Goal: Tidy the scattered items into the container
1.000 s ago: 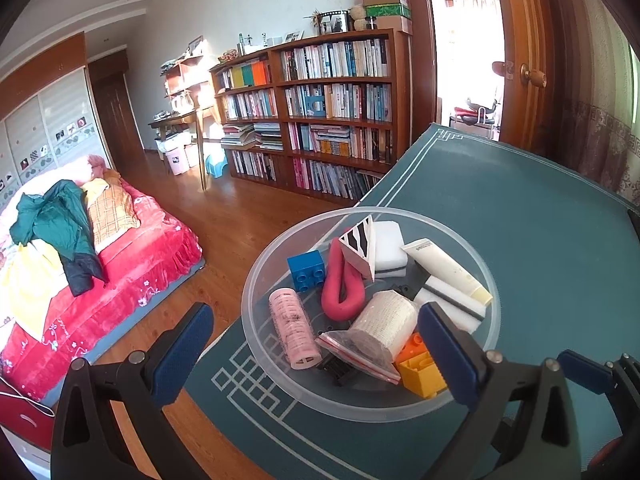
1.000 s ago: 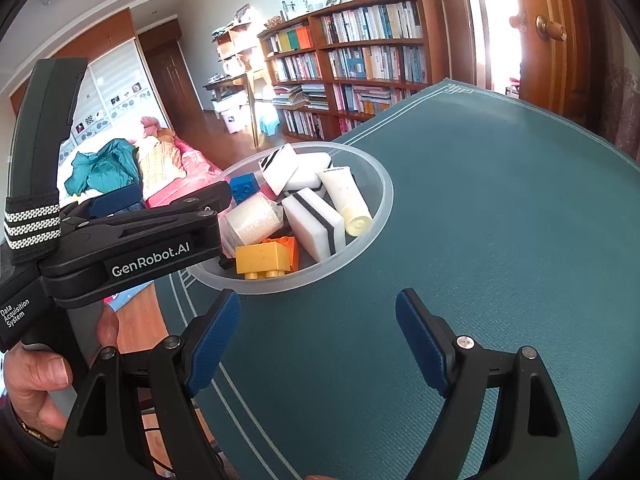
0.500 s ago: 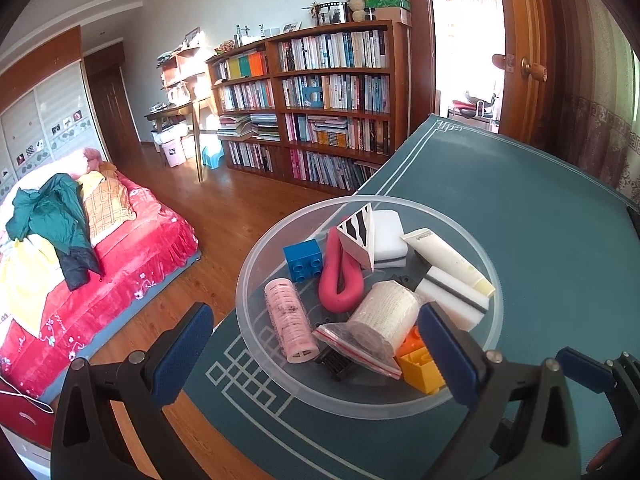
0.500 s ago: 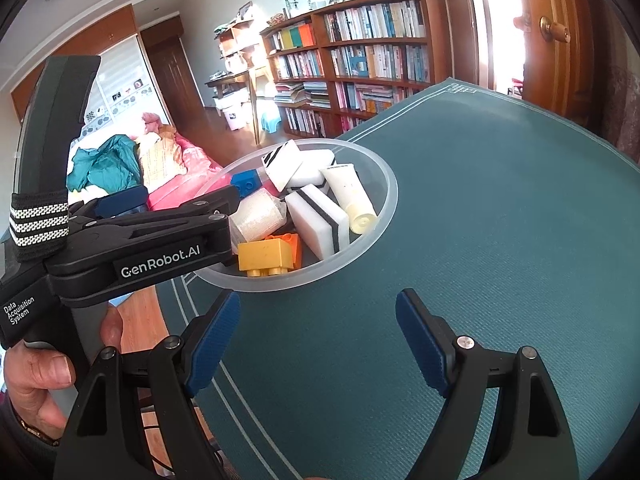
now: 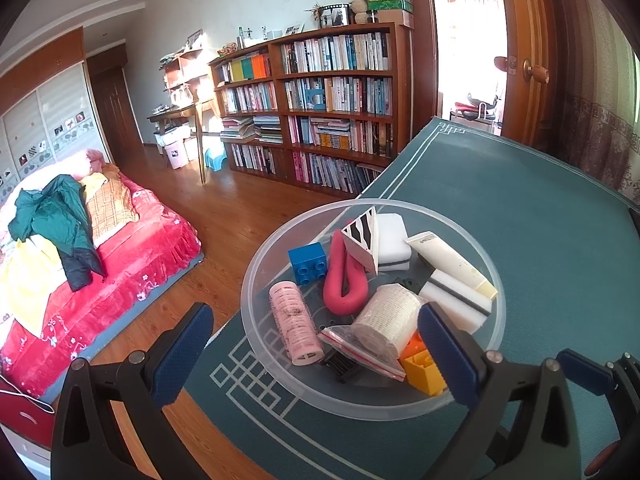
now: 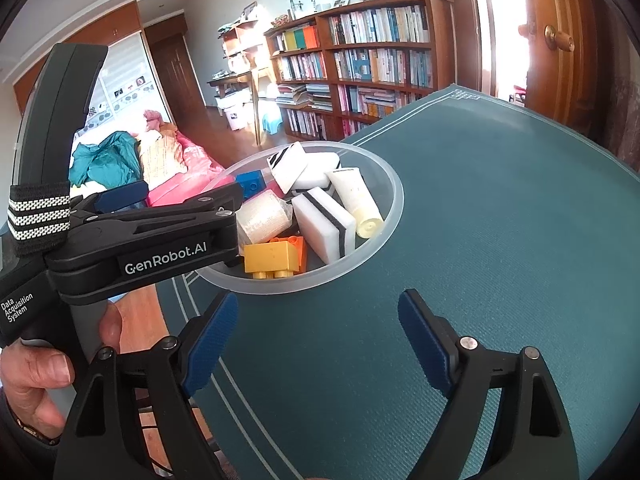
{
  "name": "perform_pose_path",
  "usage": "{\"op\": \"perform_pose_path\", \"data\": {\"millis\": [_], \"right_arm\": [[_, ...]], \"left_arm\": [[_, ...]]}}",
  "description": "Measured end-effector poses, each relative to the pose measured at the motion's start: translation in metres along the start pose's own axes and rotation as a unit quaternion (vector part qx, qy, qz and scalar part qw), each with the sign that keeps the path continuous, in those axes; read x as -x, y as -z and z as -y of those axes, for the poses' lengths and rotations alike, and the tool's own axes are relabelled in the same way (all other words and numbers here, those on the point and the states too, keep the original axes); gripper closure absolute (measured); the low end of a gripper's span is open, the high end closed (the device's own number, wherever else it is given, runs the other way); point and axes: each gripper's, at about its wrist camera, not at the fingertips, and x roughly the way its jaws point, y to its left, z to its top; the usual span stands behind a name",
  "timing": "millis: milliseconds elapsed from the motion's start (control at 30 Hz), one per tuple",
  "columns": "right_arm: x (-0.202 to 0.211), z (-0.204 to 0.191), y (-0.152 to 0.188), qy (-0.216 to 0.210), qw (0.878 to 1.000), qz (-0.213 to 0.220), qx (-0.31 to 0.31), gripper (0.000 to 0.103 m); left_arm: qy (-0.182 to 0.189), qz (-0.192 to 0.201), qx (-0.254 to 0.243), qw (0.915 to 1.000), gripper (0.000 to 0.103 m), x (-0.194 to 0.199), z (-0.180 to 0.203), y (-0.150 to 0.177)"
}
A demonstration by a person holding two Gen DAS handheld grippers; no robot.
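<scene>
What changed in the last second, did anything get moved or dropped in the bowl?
Nothing was picked up or dropped. The left gripper only drew back a little and rose, so the bowl sits slightly farther and lower in its view. The right gripper barely shifted. Both stayed open and empty, and the things in the bowl, like the blue brick and yellow brick, lie as before.

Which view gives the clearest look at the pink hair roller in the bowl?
The left wrist view: the pink hair roller lies fully visible inside the bowl. In the right wrist view, the left gripper's body hides it.
</scene>
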Motion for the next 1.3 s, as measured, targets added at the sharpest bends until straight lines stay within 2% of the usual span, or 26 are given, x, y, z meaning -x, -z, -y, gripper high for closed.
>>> {"op": "perform_pose_path", "data": {"millis": [800, 1300], "right_arm": [[-0.004, -0.007, -0.005, 0.001, 1.0, 0.002, 0.011, 0.016], [0.0, -0.015, -0.022, 0.012, 0.999, 0.029, 0.029, 0.016]], "left_arm": [[-0.01, 0.009, 0.014, 0.9998, 0.0, 0.001, -0.009, -0.004], [-0.024, 0.017, 0.016, 0.9994, 0.0, 0.002, -0.013, -0.004]]}}
